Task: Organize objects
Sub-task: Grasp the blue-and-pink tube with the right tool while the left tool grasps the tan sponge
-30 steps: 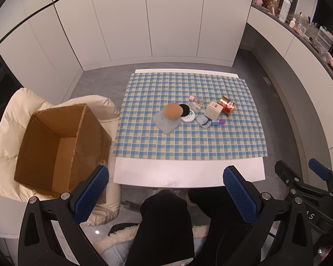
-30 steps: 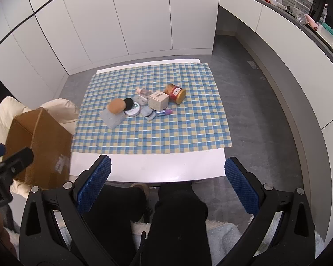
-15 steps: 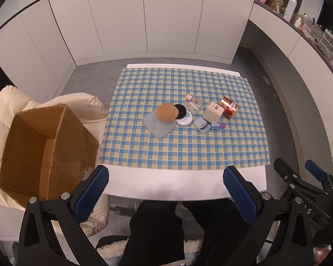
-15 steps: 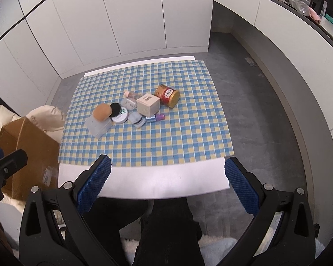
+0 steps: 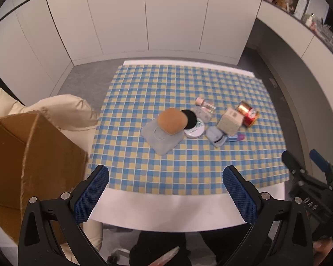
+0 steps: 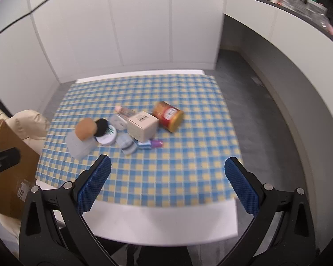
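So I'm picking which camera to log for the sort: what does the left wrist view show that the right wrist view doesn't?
Only the left wrist view shows the right gripper, at its right edge, and a big stretch of the cardboard box's side. Only the right wrist view shows the left gripper, at its left edge, and the red can's label side. Both share the checked cloth, the beige box, the tan sponge on the grey pouch, and their own open fingers.
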The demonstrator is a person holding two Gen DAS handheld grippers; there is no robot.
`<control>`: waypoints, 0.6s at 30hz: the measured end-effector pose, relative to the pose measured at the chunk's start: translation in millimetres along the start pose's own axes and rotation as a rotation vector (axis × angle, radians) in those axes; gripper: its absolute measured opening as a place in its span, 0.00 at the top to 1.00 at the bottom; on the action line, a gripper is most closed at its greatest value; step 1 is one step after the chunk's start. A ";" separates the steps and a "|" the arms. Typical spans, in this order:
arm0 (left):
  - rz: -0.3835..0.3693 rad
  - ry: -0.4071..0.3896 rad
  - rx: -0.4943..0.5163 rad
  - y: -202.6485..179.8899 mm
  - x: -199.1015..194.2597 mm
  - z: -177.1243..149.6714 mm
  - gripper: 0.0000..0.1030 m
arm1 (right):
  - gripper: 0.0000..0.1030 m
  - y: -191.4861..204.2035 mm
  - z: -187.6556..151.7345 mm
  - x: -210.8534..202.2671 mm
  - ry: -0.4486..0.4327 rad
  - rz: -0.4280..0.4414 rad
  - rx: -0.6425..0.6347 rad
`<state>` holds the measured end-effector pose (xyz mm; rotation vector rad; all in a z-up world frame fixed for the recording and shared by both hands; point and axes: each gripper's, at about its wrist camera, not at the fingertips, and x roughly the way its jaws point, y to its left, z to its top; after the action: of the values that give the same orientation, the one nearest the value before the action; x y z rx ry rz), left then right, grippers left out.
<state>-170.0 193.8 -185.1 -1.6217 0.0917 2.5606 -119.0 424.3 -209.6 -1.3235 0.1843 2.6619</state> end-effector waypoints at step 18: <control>-0.075 0.139 -0.133 44.7 155.4 -2.1 0.01 | 0.00 -0.3 -13.3 164.6 0.178 0.050 0.022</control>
<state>-239.5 158.5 -326.8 -1.8120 -0.1283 2.4438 -206.4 437.0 -349.2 -1.5688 0.2708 2.5721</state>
